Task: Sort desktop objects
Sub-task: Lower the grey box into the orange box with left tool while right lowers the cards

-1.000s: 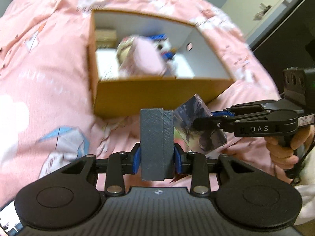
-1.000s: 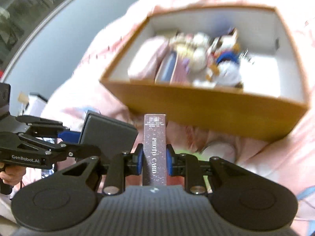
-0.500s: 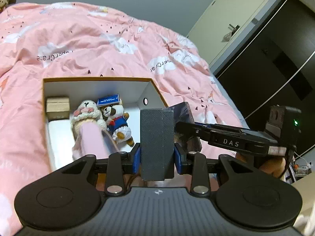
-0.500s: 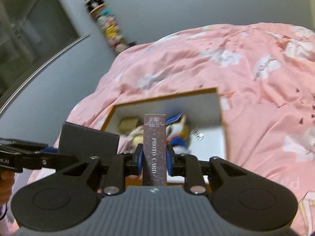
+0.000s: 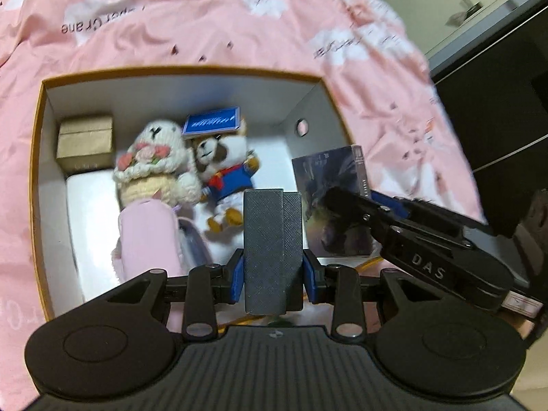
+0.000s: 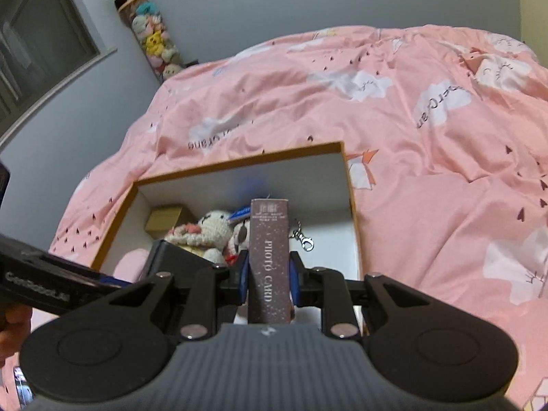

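Note:
My left gripper (image 5: 273,270) is shut on a dark grey textured case (image 5: 272,250), held over the near edge of an open orange-rimmed box (image 5: 37,178). My right gripper (image 6: 269,274) is shut on a dark photo card box (image 6: 269,260) marked PHOTO CARD; in the left wrist view this box (image 5: 332,202) hangs over the box's right side. Inside lie a white knitted plush (image 5: 154,167), a dog plush in blue (image 5: 226,167), a pink pouch (image 5: 149,239), a gold box (image 5: 85,140) and a blue card pack (image 5: 210,125).
The box (image 6: 352,205) sits on a pink cloud-print duvet (image 6: 428,171). A keychain clasp (image 6: 304,241) lies on the box's white floor. A column of plush toys (image 6: 150,34) stands by the grey wall. A dark wardrobe (image 5: 496,102) is at the right.
Both grippers have come up from in front of the box and now hold their items over its open top. The left view tilted down into the box. Both stayed shut.

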{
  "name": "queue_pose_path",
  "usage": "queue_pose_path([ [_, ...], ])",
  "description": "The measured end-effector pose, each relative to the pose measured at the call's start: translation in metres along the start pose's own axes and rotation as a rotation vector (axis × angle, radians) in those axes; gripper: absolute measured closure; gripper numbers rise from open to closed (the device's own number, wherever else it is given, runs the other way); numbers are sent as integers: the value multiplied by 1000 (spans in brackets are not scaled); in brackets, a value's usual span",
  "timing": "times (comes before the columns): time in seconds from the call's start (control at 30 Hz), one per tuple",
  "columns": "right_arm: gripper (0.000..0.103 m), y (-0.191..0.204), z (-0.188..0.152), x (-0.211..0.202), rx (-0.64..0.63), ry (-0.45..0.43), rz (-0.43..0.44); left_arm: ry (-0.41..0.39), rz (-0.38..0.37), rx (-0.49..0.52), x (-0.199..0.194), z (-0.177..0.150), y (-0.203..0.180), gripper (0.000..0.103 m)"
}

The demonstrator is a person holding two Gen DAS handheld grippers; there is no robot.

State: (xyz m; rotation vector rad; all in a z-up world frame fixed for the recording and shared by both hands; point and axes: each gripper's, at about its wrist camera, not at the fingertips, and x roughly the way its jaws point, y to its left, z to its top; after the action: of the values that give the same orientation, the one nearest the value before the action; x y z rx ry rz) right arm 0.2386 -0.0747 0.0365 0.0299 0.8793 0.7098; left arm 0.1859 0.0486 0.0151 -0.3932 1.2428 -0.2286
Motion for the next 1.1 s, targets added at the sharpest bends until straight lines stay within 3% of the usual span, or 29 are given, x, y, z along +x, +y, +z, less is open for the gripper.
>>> queue_pose_path([
  [0.17,79,0,-3,13,-5,67,25,59,72,4,9,7,-2,64],
  [0.67,79,4,-12,33,-28,168,63,180,126,-20,26,18,0,62],
  [0.97,78,2,-15,50,10,248,110,132,89,-30,15,18,-1,55],
  [1.1,78,6,-13,51,2,260,103,62,52,-26,-3,15,0,56],
])
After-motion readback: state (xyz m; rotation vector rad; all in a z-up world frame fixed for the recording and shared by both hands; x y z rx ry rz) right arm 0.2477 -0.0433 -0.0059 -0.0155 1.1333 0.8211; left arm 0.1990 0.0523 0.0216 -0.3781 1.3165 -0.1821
